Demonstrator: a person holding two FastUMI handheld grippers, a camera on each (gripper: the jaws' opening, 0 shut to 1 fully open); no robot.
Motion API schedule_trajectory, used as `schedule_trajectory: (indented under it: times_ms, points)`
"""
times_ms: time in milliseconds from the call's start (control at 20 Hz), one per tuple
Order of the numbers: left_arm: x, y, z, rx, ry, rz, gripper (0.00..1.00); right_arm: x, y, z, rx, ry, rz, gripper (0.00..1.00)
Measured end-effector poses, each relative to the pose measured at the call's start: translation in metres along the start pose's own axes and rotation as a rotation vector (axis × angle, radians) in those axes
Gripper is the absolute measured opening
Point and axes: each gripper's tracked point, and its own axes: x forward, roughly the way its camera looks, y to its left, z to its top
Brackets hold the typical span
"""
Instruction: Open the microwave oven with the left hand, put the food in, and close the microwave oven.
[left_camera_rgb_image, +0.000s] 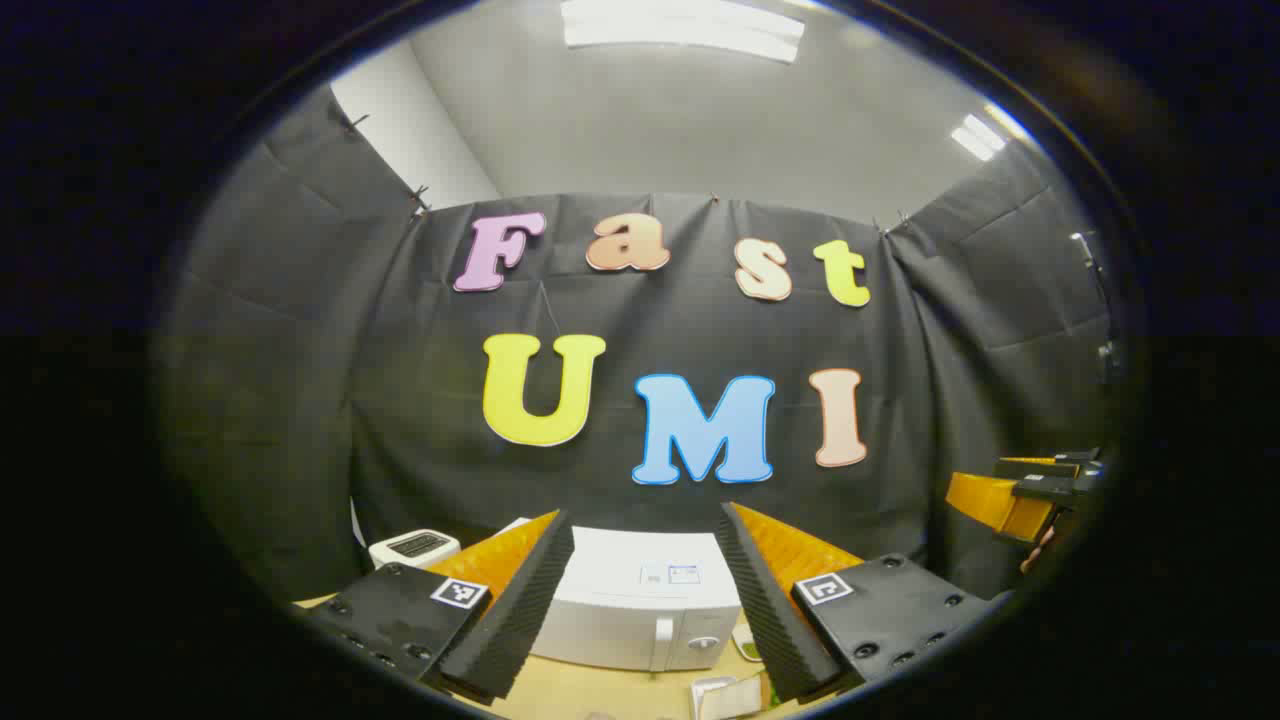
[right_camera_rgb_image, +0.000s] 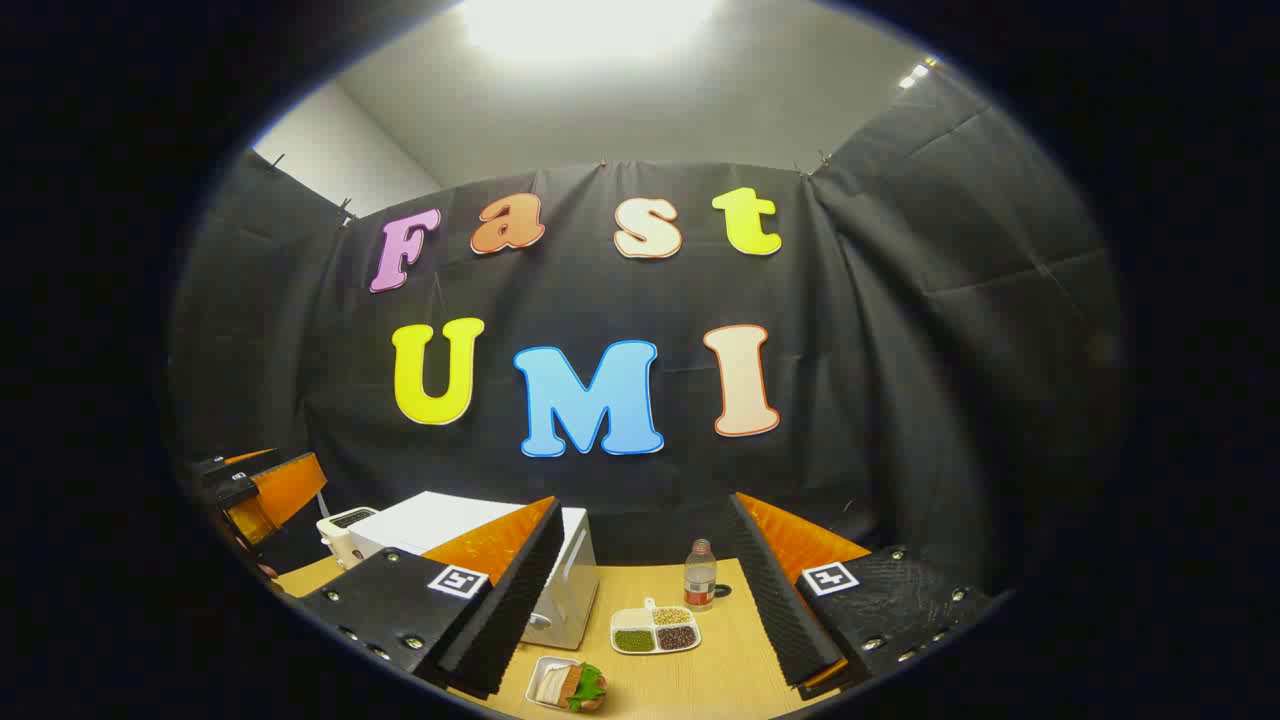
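The white microwave oven (left_camera_rgb_image: 640, 610) stands shut on the wooden table, its handle and dial toward its right side. My left gripper (left_camera_rgb_image: 640, 590) hovers above and in front of it, open, nothing between the fingers. In the right gripper view the microwave (right_camera_rgb_image: 560, 580) sits left of centre. The food, a sandwich with lettuce on a small white tray (right_camera_rgb_image: 568, 686), lies on the table in front of it. My right gripper (right_camera_rgb_image: 645, 590) is open and held above the table, apart from the food. The other gripper (right_camera_rgb_image: 265, 490) shows at the far left.
A white toaster (left_camera_rgb_image: 415, 546) stands left of the microwave. A divided dish of beans and grains (right_camera_rgb_image: 655, 630) and a small bottle (right_camera_rgb_image: 700, 575) sit on the wooden table (right_camera_rgb_image: 700, 670) right of the microwave. Black cloth walls close the booth behind.
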Motion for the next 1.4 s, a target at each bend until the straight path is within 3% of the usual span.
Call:
schedule_trajectory:
  times_ms: [800, 1400]
  points:
    - [0.028, -0.038, -0.05, 0.015, 0.069, -0.097, 0.95, 0.014, 0.0, -0.025, -0.029, 0.039, 0.038, 0.98]
    - [0.082, -0.038, -0.214, 0.058, 0.313, -0.136, 0.96, 0.019, -0.026, -0.056, -0.068, 0.111, 0.021, 0.98]
